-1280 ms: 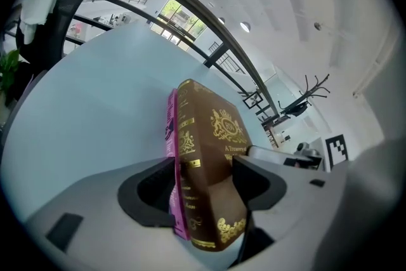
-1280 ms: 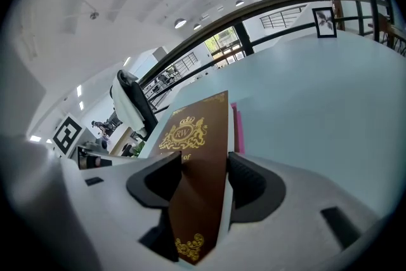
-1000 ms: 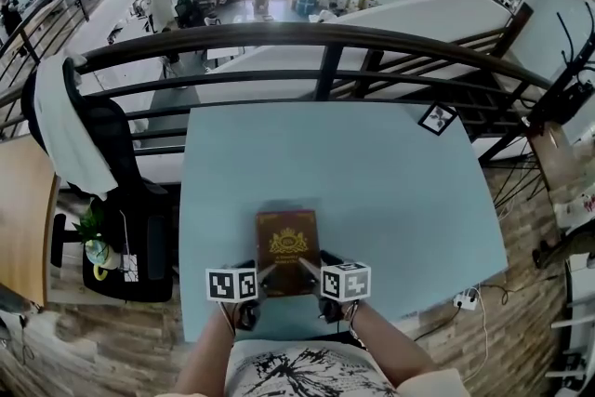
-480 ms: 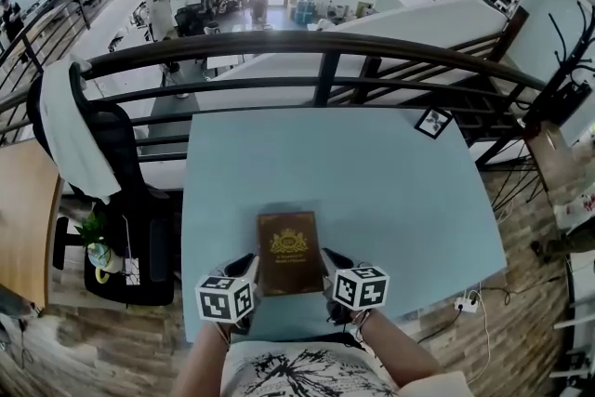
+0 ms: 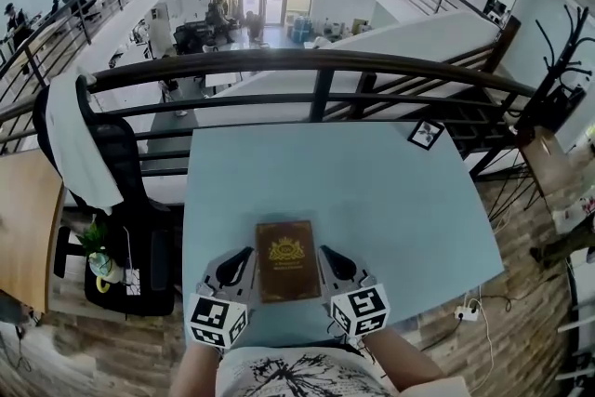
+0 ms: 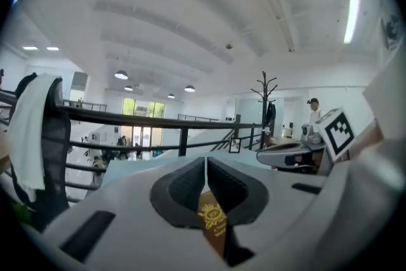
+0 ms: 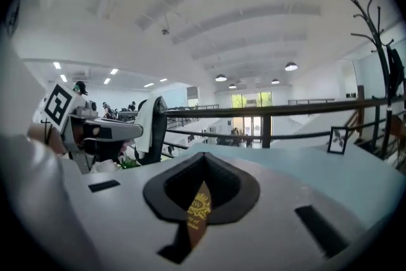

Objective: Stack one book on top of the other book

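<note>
A brown book [image 5: 286,260] with a gold emblem lies flat near the front edge of the light-blue table [image 5: 372,191]. From above I cannot tell whether another book lies under it. My left gripper [image 5: 242,256] hovers just left of the book, shut and empty. My right gripper [image 5: 326,253] hovers just right of it, also shut and empty. In the left gripper view the jaws [image 6: 206,162] meet, and the book's emblem [image 6: 212,218] shows below them. The right gripper view shows closed jaws [image 7: 203,157] above the same book [image 7: 198,211].
A dark railing [image 5: 316,65] runs behind the table. A black chair [image 5: 112,172] draped in white cloth stands to the left, with a small plant [image 5: 98,258] beside it. A small framed card [image 5: 427,133] sits at the table's far right corner.
Both grippers have let go of the book's near corners, risen and pulled apart to its sides. Their jaws have gone from open to shut. The book has stayed in place.
</note>
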